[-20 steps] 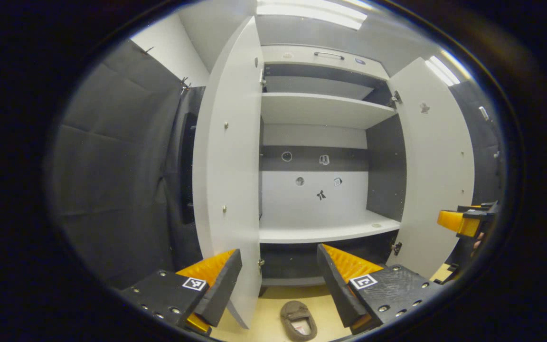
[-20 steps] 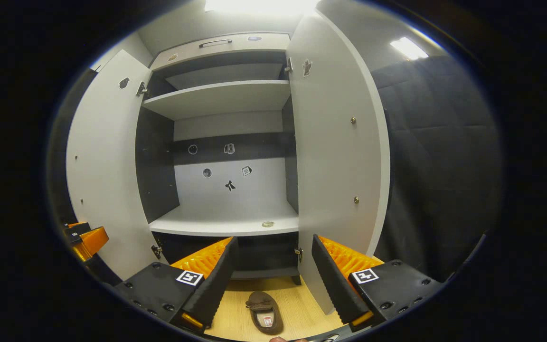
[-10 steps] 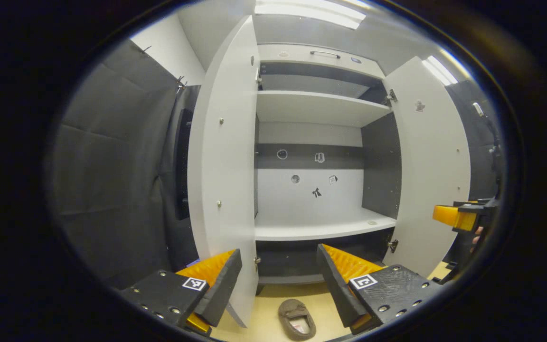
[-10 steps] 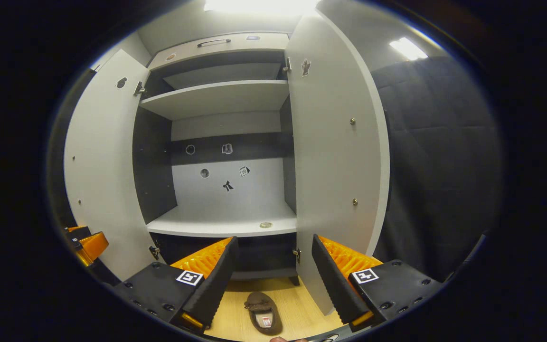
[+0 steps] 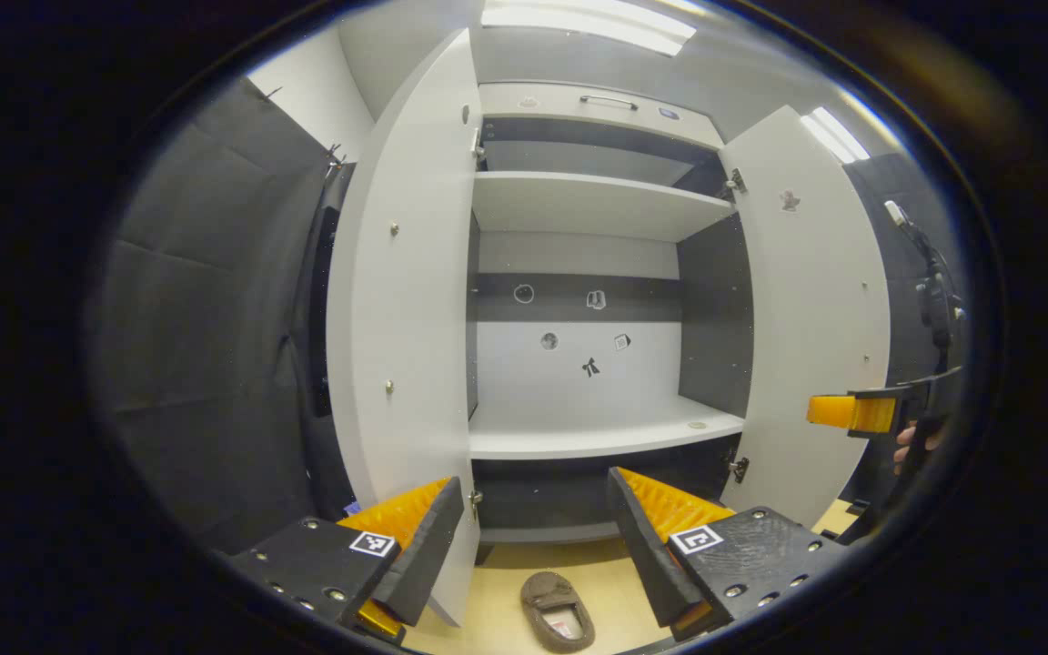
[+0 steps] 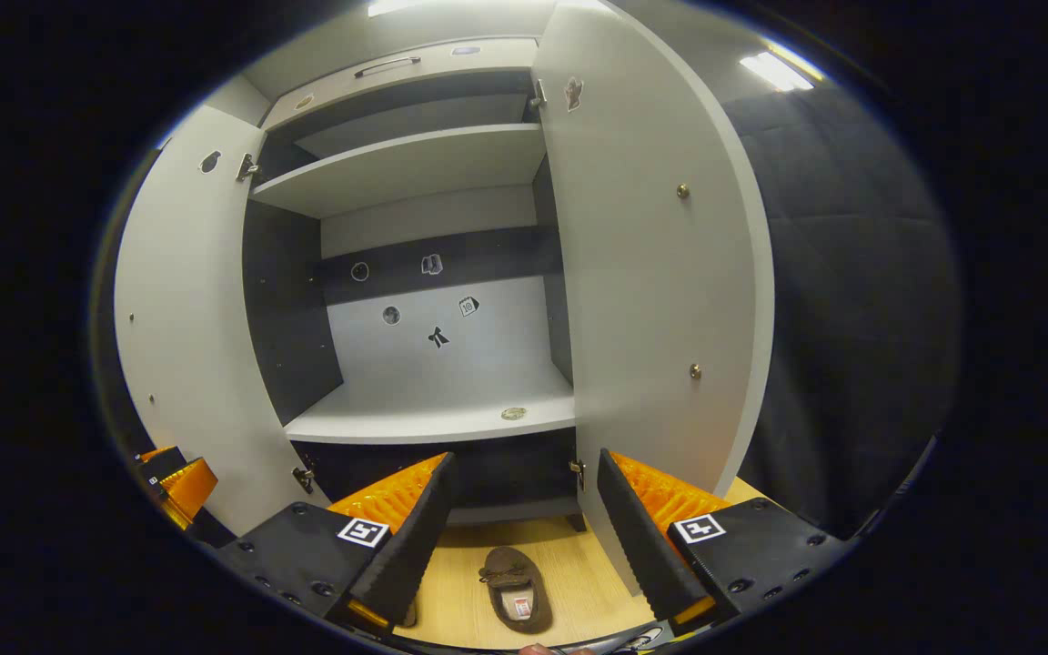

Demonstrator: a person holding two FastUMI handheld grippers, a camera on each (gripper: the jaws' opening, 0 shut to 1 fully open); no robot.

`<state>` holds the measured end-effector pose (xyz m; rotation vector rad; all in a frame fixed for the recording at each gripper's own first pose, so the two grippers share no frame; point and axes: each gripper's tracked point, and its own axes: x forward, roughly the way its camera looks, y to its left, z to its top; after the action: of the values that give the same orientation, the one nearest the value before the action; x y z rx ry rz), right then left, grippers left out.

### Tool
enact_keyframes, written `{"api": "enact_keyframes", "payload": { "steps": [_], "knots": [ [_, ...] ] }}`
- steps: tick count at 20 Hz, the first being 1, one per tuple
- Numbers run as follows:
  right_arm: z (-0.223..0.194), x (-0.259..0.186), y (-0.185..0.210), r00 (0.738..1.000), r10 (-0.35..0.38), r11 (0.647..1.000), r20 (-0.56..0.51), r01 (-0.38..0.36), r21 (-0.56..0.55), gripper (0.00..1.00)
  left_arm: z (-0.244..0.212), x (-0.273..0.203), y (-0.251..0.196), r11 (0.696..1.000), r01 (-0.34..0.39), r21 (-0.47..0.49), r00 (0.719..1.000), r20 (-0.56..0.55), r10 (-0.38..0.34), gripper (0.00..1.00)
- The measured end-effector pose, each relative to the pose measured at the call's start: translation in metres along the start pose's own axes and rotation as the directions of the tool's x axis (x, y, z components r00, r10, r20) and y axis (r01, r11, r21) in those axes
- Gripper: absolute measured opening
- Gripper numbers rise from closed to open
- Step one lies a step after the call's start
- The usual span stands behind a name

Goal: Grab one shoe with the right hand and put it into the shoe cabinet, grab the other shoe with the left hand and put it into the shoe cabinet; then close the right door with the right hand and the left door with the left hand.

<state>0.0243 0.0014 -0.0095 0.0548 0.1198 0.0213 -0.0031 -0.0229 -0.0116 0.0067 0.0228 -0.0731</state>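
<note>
In the left gripper view, the left gripper hangs at the bottom of the frame, jaws spread wide and empty, above a brown moccasin-style slipper lying on the pale wood floor. The tall white shoe cabinet fills the centre, both doors swung open so the bare shelves can take the shoes. At the right edge, the right gripper shows.

In the right gripper view, the right gripper is likewise open and holds nothing, a brown slipper low in the frame between its fingers, probably its first target. The left gripper peeks in at lower left.
</note>
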Motion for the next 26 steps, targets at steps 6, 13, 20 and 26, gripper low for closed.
{"api": "enact_keyframes", "payload": {
  "steps": [6,13,20,26],
  "knots": [
    [-0.033,0.022,0.021,0.987,0.077,0.995,-0.143,-0.084,-0.05,0.98,-0.001,0.0,-0.01,1.0,0.028,-0.002,1.0,-0.006,-0.028,0.93],
    [-0.115,0.042,0.043,0.93,0.144,0.982,-0.339,-0.176,-0.067,0.98,-0.004,-0.001,-0.014,0.999,0.042,-0.005,0.999,-0.019,-0.042,0.93],
    [-0.22,0.052,0.057,0.817,0.167,0.975,-0.552,-0.22,-0.03,0.98,-0.017,0.0,-0.015,0.999,0.045,-0.018,0.998,-0.053,-0.046,0.93],
    [-0.287,0.061,0.069,0.724,0.185,0.946,-0.664,-0.314,-0.079,0.99,-0.031,0.0,-0.009,1.0,0.022,-0.009,0.996,-0.087,-0.023,0.93]
  ]
}}
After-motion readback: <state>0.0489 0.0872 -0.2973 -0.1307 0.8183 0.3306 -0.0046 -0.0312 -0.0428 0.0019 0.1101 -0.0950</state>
